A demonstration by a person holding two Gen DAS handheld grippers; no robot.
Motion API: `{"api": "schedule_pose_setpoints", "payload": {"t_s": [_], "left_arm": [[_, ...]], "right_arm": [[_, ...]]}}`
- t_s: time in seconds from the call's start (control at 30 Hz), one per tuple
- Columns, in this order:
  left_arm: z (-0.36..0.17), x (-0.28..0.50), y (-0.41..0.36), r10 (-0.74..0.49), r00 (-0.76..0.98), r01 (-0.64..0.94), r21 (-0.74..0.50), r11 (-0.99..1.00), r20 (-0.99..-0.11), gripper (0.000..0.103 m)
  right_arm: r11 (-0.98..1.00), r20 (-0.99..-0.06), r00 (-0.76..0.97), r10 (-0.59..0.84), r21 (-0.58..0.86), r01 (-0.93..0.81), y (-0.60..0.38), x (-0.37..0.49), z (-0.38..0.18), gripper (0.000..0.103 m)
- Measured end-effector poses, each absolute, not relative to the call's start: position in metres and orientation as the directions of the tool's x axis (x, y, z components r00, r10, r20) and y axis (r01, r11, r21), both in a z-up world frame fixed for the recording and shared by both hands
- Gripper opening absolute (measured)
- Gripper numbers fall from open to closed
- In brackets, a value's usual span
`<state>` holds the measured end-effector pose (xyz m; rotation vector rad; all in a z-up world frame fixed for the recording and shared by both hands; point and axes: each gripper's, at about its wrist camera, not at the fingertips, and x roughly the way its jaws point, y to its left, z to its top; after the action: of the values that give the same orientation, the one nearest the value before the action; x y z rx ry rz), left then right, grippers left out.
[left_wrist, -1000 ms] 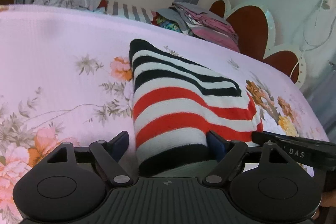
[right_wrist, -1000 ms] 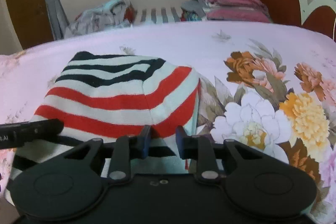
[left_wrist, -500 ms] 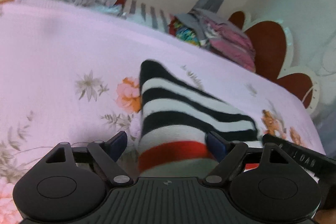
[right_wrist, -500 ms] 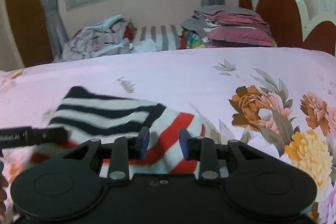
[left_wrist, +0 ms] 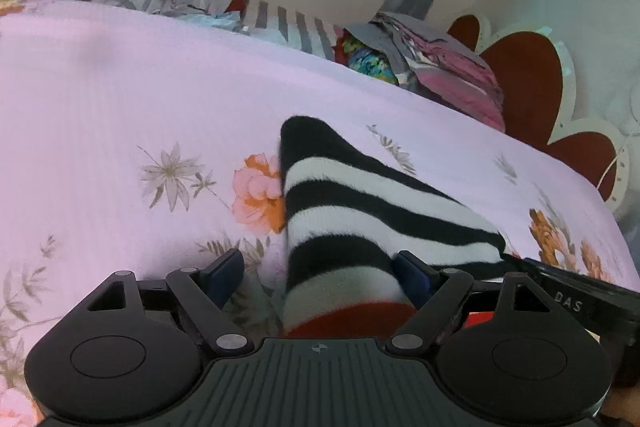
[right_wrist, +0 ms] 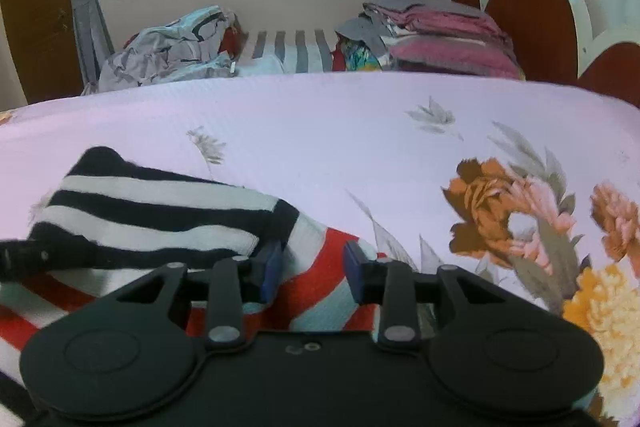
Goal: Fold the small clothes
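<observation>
Garment (left_wrist: 360, 211) lies between open left claw (left_wrist: 320, 273) fingers.

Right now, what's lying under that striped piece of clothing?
The striped garment lies on the floral bedsheet. Its black-and-white part is folded over its own red-striped part. Anything beneath is covered.

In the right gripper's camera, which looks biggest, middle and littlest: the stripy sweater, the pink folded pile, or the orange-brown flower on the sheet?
1. Striped sweater, but it is nearest the camera, which flatters it.
2. Pink folded pile, far off, so probably bigger than it looks.
3. Orange-brown flower.
</observation>
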<state>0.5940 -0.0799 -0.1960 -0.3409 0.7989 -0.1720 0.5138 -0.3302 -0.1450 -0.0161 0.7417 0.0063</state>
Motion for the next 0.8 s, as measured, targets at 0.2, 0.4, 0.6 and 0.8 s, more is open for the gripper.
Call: {"api": "schedule_pose_setpoints", "payload": {"t_s": [0.2, 0.4, 0.6, 0.8], "left_arm": [[-0.189, 0.586, -0.082, -0.264, 0.684, 0.024, -0.341, 0.940, -0.680, 0.082], [-0.173, 0.564, -0.086, -0.257, 0.699, 0.063, -0.301, 0.952, -0.667, 0.082], [-0.160, 0.540, -0.085, -0.276, 0.697, 0.087, -0.304, 0.949, -0.662, 0.082], [-0.162, 0.522, -0.093, -0.273, 0.681, 0.109, -0.274, 0.956, -0.680, 0.082]], "right_arm": [[1.000, -0.672, 0.740, 0.025, 0.031, -0.005, -0.334, 0.507, -0.136, 0.036], [0.997, -0.631, 0.774, 0.053, 0.076, -0.006, -0.340, 0.477, -0.115, 0.040], [0.997, -0.617, 0.784, 0.063, 0.071, -0.025, -0.340, 0.447, -0.106, 0.038], [0.998, -0.668, 0.743, 0.044, 0.054, -0.010, -0.341, 0.438, -0.118, 0.038]]}}
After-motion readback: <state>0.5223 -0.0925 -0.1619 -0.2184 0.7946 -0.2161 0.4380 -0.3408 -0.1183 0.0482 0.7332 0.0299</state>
